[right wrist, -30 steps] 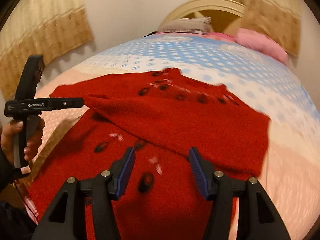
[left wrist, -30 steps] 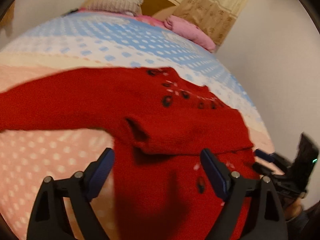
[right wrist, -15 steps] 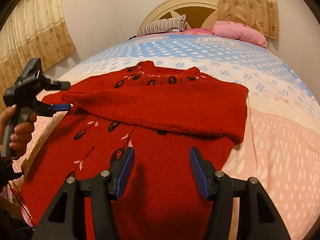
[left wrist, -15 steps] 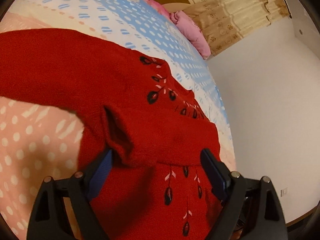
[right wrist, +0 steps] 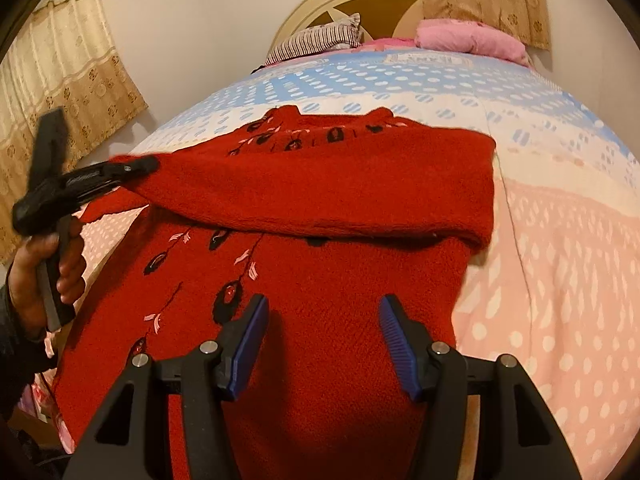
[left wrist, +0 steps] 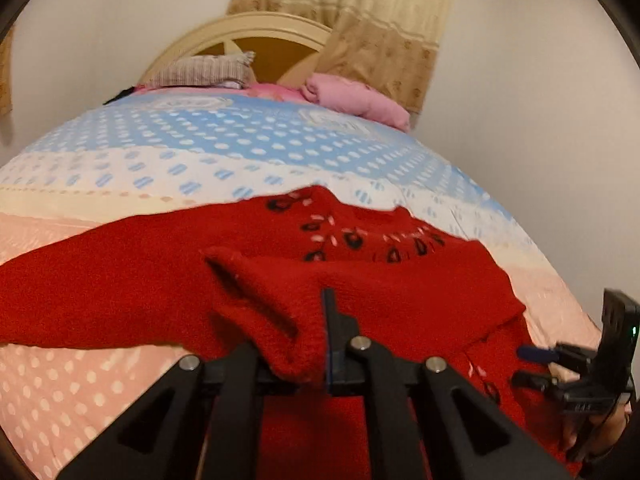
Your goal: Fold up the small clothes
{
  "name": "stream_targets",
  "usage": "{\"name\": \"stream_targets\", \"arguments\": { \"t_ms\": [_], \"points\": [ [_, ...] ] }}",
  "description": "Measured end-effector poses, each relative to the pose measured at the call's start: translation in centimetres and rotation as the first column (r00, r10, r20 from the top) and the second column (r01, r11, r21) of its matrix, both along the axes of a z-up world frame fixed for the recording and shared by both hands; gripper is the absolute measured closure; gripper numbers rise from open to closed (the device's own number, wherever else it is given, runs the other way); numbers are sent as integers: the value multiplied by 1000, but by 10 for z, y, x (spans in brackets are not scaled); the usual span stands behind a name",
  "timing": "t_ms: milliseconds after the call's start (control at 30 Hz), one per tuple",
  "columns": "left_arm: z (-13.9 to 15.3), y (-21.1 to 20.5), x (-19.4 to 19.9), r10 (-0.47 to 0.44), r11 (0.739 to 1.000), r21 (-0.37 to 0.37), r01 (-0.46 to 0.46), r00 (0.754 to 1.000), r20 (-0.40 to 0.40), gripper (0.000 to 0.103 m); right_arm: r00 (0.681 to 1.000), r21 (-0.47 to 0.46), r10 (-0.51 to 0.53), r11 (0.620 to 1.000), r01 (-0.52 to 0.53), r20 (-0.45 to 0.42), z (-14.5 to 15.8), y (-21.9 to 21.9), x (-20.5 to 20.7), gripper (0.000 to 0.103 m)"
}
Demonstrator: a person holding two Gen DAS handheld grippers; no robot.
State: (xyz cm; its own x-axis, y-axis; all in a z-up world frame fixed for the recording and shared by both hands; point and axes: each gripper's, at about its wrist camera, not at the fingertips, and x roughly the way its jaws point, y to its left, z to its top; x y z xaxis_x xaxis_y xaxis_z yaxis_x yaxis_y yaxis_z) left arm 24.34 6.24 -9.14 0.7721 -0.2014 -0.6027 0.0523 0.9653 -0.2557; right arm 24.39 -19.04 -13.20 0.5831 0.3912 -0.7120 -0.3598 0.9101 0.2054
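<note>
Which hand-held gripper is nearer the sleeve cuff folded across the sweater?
Left. The left hand-held gripper is shut on the sleeve cuff. The right hand-held gripper hangs open over the sweater's lower body, apart from the cuff.

walls [left wrist: 520,80]: plain, off-white
bed [right wrist: 560,260]: fills most of both views; cover dotted, in blue, white, cream and pink bands
headboard [left wrist: 256,30]: arched, cream rim, wood-brown panels
pillows: striped one [right wrist: 320,38] against the headboard; pink one [right wrist: 472,38] beside it
curtains [right wrist: 60,92]: beige with a floral band, left of the bed; another [left wrist: 384,24] behind the headboard
light: warm and dim
</note>
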Motion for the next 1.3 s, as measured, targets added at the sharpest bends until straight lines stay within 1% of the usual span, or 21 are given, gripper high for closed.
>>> {"name": "stream_targets", "arguments": {
  "t_ms": [100,167,200,267,300,400,433,467,533,667,733,800,833,867,900,933,967,1100,1167,1267,1300],
  "points": [
    [-20,14,15,32,999,-37,-37,993,-116,95,1000,-3,-2,1000,2,2,1,1,-1,44],
    [-39,19,24,28,997,-69,-46,972,-235,94,1000,1,-3,1000,3,4,3,-1,-2,44],
    [-43,20,21,20,995,-92,-44,968,-250,93,1000,3,-5,1000,5,6,5,-2,-2,44],
    [-39,20,15,22,996,-80,-42,972,-233,84,1000,-5,-11,1000,11,7,7,-5,-2,44],
    [-37,21,12,32,997,-66,-49,971,-237,82,1000,-10,-14,1000,15,9,9,-7,-2,44],
    [-31,32,1,105,991,-66,-120,975,-197,71,999,-24,-35,999,35,21,16,-13,3,44],
    [-29,35,-2,126,989,-55,-138,976,-179,62,999,-21,-41,999,41,23,20,-15,6,44],
    [-26,36,-3,152,987,-34,-159,975,-159,46,999,-15,-45,999,45,24,24,-16,10,44],
    [-25,35,1,170,985,-15,-174,974,-152,37,998,17,-48,999,47,39,34,-19,23,44],
    [-20,32,10,178,984,-1,-180,973,-150,36,993,44,-109,993,107,46,40,-23,56,44],
    [-20,25,11,203,977,95,-190,968,-148,33,993,57,-115,992,115,1,32,-22,71,43],
    [-31,21,18,239,954,226,-197,954,-179,32,994,44,-95,994,97,-63,19,-18,78,43],
    [-39,24,21,249,946,262,-192,946,-205,30,990,29,-72,997,76,-122,7,-13,79,43],
    [-45,28,22,249,946,263,-188,943,-222,26,989,18,-57,998,60,-133,2,-10,75,43],
    [-46,36,20,249,953,232,-196,942,-223,22,993,-7,-48,999,48,-103,3,-6,69,43],
    [-47,41,20,262,951,228,-210,937,-231,15,995,-31,-22,999,20,-95,5,0,63,42],
    [-48,45,20,265,952,218,-214,934,-241,13,994,-37,-8,999,5,-105,7,3,62,42],
    [-53,52,17,268,960,151,-235,929,-254,11,993,31,4,1000,-1,-116,29,15,76,42],
    [-53,56,12,281,958,135,-254,926,-253,10,996,27,-16,999,19,-92,35,31,88,41],
    [-53,55,6,296,953,146,-267,924,-243,10,981,-16,18,1000,-22,-193,6,72,103,40],
    [-53,56,4,300,952,142,-272,923,-240,10,981,-53,27,998,-38,-193,0,84,101,33]
  ]
}}
